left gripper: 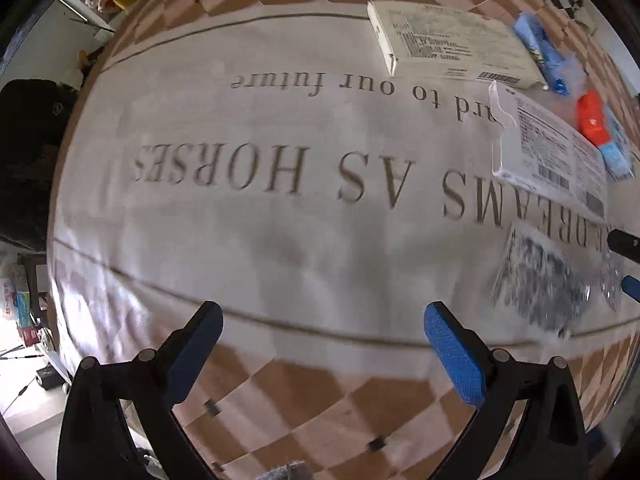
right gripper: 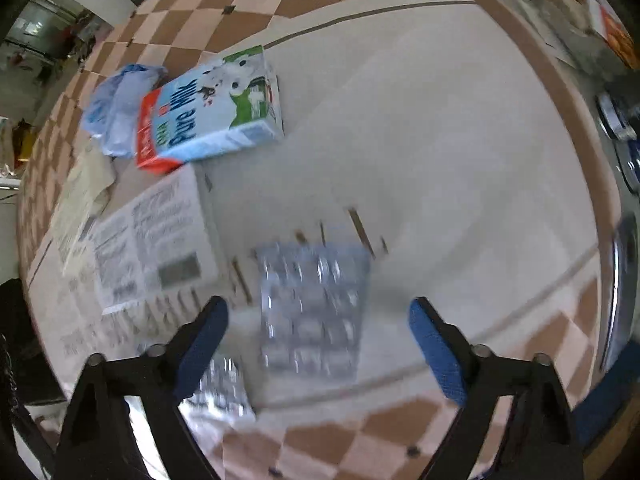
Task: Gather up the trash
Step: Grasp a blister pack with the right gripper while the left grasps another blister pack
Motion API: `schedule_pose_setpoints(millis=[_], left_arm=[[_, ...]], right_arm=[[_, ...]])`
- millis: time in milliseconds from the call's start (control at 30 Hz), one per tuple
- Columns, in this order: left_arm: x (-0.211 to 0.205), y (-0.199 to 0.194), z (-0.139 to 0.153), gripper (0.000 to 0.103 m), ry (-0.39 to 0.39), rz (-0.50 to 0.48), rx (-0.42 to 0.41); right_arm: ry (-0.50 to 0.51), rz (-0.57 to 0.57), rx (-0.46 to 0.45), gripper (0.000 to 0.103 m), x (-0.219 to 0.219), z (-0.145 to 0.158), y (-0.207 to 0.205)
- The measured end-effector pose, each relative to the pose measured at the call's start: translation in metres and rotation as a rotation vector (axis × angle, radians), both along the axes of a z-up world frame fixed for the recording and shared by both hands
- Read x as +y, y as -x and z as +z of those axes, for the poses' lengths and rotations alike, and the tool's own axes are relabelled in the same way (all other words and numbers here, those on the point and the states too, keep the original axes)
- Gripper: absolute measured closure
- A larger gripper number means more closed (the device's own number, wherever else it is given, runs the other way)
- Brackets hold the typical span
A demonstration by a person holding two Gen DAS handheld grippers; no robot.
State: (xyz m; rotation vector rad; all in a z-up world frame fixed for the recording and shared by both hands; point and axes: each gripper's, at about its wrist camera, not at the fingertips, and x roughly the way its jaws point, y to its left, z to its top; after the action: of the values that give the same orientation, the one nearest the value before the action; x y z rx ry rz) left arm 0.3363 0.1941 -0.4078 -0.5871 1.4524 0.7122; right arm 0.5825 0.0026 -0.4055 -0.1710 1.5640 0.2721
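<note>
The trash lies scattered on a cream tablecloth with printed lettering and a brown checked border. Nearest the right gripper is an empty silver blister pack, flat on the cloth and framed between the two blue-padded fingers, with no pad touching it; the jaws stand spread wide. A second blister pack lies just beside the first, partly hidden behind the left finger. Beyond these sits a white box with a printed label, and past it a milk carton on its side, touching a crumpled blue plastic bag.

In the left wrist view, the left gripper is fully spread over bare cloth near the checked border, holding nothing. The blister pack appears well off to its right. Two white boxes lie farther away, with the blue bag and the milk carton behind them.
</note>
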Motion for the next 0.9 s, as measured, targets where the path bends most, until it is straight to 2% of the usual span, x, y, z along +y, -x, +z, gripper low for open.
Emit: schedule_pose_setpoints(millis=[33,100,133,167,267,300,467,600,667,767,800,833,900], left_arm=[[0.000,-0.004,-0.002,0.000,0.004,-0.007,0.006],[-0.002,-0.012,0.000,0.000,-0.010,-0.055,0.009],[-0.007,-0.019,0.004,0.000,-0.033,-0.109,0.006],[-0.014,-0.027,0.009,0.000,-0.064,-0.185,0.000],[-0.042,-0.052,0.024,0.000,-0.140,-0.458,-0.020],[-0.058,-0.062,0.030,0.001,-0.175,-0.589,-0.023],[-0.133,-0.090,0.034,0.001,-0.147,-1.117,0.010],[-0.172,-0.103,0.018,0.001,-0.122,-1.395,0.086],[-0.181,-0.110,0.007,0.002,-0.128,-1.462,0.122],[-0.184,-0.124,0.004,0.014,-0.047,-1.484,0.128],[-0.183,-0.127,0.004,0.029,-0.009,-1.484,0.127],[-0.183,-0.128,0.006,0.036,0.052,-1.476,0.124],[-0.187,-0.130,0.007,0.036,0.043,-1.459,0.128]], right_arm=[[0.009,0.012,-0.023,0.021,0.006,0.001,-0.001],[0.071,0.046,-0.063,0.036,0.017,0.002,0.000],[0.076,0.064,-0.074,0.043,0.020,0.003,0.002],[0.068,0.082,-0.063,0.043,0.022,0.003,0.003],[0.051,0.095,-0.027,0.043,0.010,0.005,0.003],[0.045,0.090,-0.015,0.043,0.001,0.007,0.002],[0.043,0.062,0.069,0.043,-0.041,0.008,0.004],[0.062,0.039,0.108,0.043,-0.062,0.003,0.003],[0.065,0.024,0.115,0.043,-0.066,0.001,0.002],[0.055,0.003,0.117,0.043,-0.080,-0.001,0.000],[0.049,-0.003,0.118,0.043,-0.080,-0.002,0.000],[0.043,-0.006,0.120,0.043,-0.085,-0.001,0.001],[0.035,-0.009,0.123,0.043,-0.094,-0.003,0.003]])
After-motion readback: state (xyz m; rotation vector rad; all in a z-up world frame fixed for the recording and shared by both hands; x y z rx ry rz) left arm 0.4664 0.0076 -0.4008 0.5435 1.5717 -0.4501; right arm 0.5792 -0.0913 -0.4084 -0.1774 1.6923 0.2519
